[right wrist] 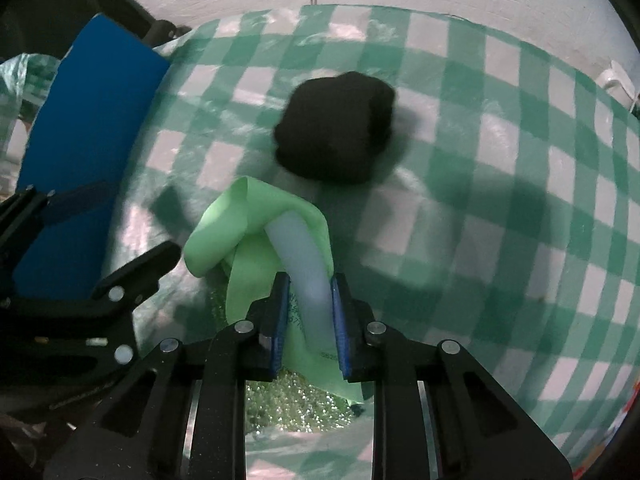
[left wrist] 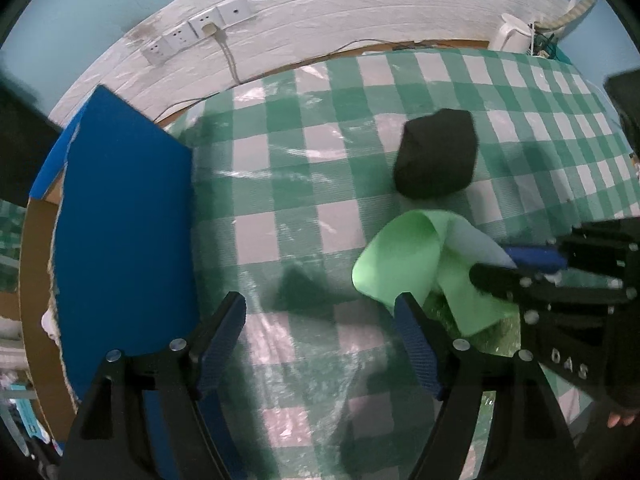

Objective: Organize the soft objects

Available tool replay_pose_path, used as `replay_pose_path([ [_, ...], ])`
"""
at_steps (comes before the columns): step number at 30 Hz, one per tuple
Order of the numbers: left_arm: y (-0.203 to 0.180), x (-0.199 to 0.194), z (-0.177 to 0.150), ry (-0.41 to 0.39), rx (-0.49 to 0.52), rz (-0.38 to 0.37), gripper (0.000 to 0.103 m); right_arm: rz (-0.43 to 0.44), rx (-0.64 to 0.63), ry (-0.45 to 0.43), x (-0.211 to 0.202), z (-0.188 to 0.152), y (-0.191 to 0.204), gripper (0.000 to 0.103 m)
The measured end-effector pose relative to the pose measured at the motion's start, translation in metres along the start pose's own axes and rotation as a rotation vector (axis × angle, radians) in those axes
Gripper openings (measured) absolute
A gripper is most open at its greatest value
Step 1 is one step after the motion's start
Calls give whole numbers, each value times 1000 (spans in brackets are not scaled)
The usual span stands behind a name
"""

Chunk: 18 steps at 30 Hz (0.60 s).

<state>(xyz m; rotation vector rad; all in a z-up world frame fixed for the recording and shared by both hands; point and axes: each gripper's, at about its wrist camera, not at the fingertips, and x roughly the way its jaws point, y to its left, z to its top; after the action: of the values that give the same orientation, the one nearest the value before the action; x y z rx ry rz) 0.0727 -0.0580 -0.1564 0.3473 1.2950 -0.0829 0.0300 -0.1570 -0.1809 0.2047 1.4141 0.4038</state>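
A light green ribbon bow (right wrist: pixel 244 236) with a pale white loop lies on the green checked tablecloth (right wrist: pixel 500 200); a glittery green patch shows under it. My right gripper (right wrist: pixel 310 292) is shut on the bow's white and green loops, its blue pads pressing both sides. From the left wrist, the bow (left wrist: pixel 400 256) is at right, with the right gripper (left wrist: pixel 508 264) clamped on it from the right. My left gripper (left wrist: pixel 320 320) hangs open over bare cloth just left of the bow, nothing between its fingers. A black soft bundle (left wrist: pixel 436 156) (right wrist: pixel 336 128) rests beyond the bow.
A blue-lidded cardboard box (left wrist: pixel 124 216) (right wrist: pixel 88 132) stands at the table's left edge. A white wall with sockets (left wrist: pixel 200 32) and a cable runs behind the table. A white kettle (left wrist: pixel 512 32) sits at the far right corner.
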Motion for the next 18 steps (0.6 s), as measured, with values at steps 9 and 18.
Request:
replay_pose_path([
  [9,6,7,-5,26,-9,1,78,-41,73,-45,-23,-13,-11,23],
  [18,-16,6,-3,34,41,-17,81,-122,111,-26,-24,-17,-30,29],
])
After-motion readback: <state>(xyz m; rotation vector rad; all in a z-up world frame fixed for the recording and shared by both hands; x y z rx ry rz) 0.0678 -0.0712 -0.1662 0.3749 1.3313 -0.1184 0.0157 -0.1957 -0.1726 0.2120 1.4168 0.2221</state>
